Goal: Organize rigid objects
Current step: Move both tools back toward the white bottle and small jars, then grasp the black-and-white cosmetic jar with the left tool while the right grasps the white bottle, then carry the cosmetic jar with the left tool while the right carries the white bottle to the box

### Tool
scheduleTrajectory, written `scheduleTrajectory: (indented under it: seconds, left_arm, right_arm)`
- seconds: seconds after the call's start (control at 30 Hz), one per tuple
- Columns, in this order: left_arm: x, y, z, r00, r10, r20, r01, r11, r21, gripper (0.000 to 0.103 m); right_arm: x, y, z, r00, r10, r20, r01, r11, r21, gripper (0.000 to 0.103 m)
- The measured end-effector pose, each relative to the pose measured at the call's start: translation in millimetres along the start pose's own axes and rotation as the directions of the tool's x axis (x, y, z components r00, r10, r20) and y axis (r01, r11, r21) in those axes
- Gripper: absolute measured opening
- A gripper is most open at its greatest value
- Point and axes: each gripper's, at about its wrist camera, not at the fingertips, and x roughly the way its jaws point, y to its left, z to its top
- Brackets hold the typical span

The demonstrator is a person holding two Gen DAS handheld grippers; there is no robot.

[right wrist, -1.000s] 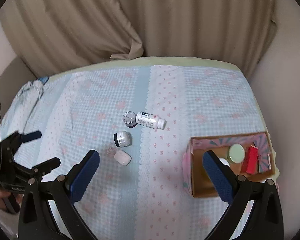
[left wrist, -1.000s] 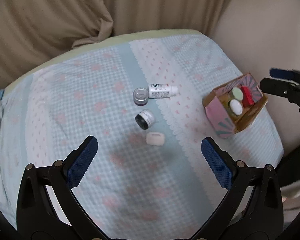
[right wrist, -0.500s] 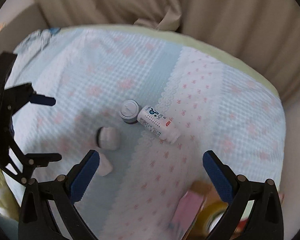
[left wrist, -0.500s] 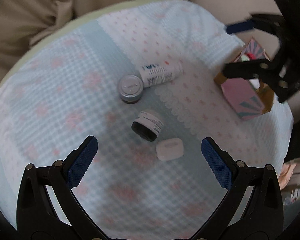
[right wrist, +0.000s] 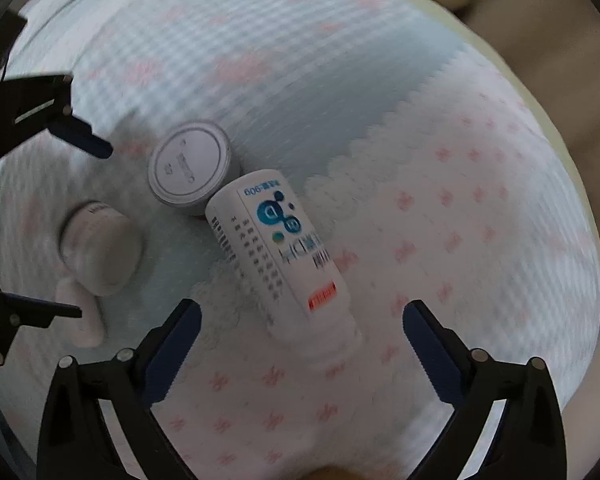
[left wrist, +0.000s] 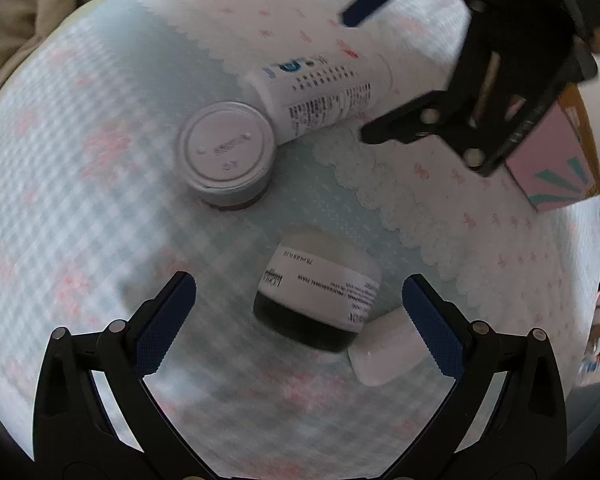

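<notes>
My left gripper [left wrist: 300, 324] is open, low over the bed, with its fingers either side of a white jar with a black lid [left wrist: 320, 300] lying on its side. A small white case [left wrist: 388, 356] lies beside the jar by the right finger. A grey-lidded jar [left wrist: 226, 152] stands upright behind. My right gripper [right wrist: 302, 344] is open, with its fingers either side of the cap end of a white bottle [right wrist: 276, 252] lying on its side. The bottle [left wrist: 324, 88] touches the grey-lidded jar [right wrist: 190, 166].
The blue and pink patterned bed cover [left wrist: 100, 200] carries everything. A pink cardboard box [left wrist: 556, 164] sits at the right edge in the left wrist view, partly behind the right gripper [left wrist: 472, 80]. Beige curtain [right wrist: 540, 20] hangs behind the bed.
Both grippers have dropped down and forward towards the objects. The left one now straddles the black-lidded jar and the right one straddles the white bottle. The objects have not moved.
</notes>
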Motion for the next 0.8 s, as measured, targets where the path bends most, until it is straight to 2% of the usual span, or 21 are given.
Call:
scheduleTrajectory:
  seconds: [0.07, 0.17, 0.23, 0.27, 0.3, 0.33, 0.4, 0.6, 0.73, 0.8]
  left_arm:
    - [7.5, -2.6, 2.0, 1.000, -0.008, -0.013, 0.008, 1.000, 0.005, 0.097]
    - [13.7, -7.7, 4.4, 1.000, -0.023, -0.014, 0.023, 1.000, 0.012, 0.096]
    - [16.1, -12.6, 4.8, 0.999, -0.032, -0.010, 0.032, 0.999, 0.025, 0.087]
    - [18.4, -15.0, 5.3, 0.999, -0.038, -0.017, 0.039, 0.999, 0.034, 0.077]
    - [21.3, -17.7, 5.2, 0.999, -0.041, -0.030, 0.042, 0.998, 0.042, 0.071]
    - [24.1, -20.1, 5.1, 0.999, -0.033, -0.042, 0.035, 0.998, 0.051, 0.070]
    - [29.1, -25.2, 5.9, 0.999, 0.010, -0.046, -0.006, 0.996, 0.085, 0.058]
    - [29.0, -28.2, 5.1, 0.999, 0.010, -0.040, -0.006, 0.996, 0.085, 0.058]
    - [27.2, -28.8, 4.1, 0.999, 0.008, -0.036, -0.006, 0.998, 0.065, 0.058]
    - [22.6, -15.8, 0.8, 0.999, -0.003, -0.037, 0.004, 0.999, 0.042, 0.058]
  right_arm:
    - [10.4, 1.4, 5.0, 1.000, 0.000, -0.011, 0.000, 0.999, -0.037, 0.099]
    - [22.3, 1.4, 9.6, 0.999, 0.004, -0.032, -0.006, 0.998, -0.066, 0.087]
    - [25.7, 2.2, 11.3, 0.999, 0.023, -0.037, -0.026, 0.997, -0.075, 0.084]
    - [25.7, 4.1, 11.7, 0.999, 0.029, -0.030, -0.031, 0.996, -0.088, 0.083]
    - [25.1, 6.6, 12.2, 0.999, 0.033, -0.024, -0.036, 0.994, -0.104, 0.074]
    - [25.2, 9.6, 13.0, 0.999, 0.042, -0.026, -0.045, 0.991, -0.122, 0.065]
    - [26.0, 13.3, 15.1, 0.998, 0.046, -0.034, -0.051, 0.988, -0.143, 0.055]
    - [25.3, 22.4, 13.2, 0.999, 0.026, -0.022, -0.030, 0.984, -0.174, 0.053]
    - [23.7, 23.8, 13.7, 1.000, 0.023, -0.020, -0.026, 0.988, -0.150, 0.053]
    - [22.2, 22.9, 14.2, 0.999, 0.025, -0.021, -0.027, 0.992, -0.123, 0.053]
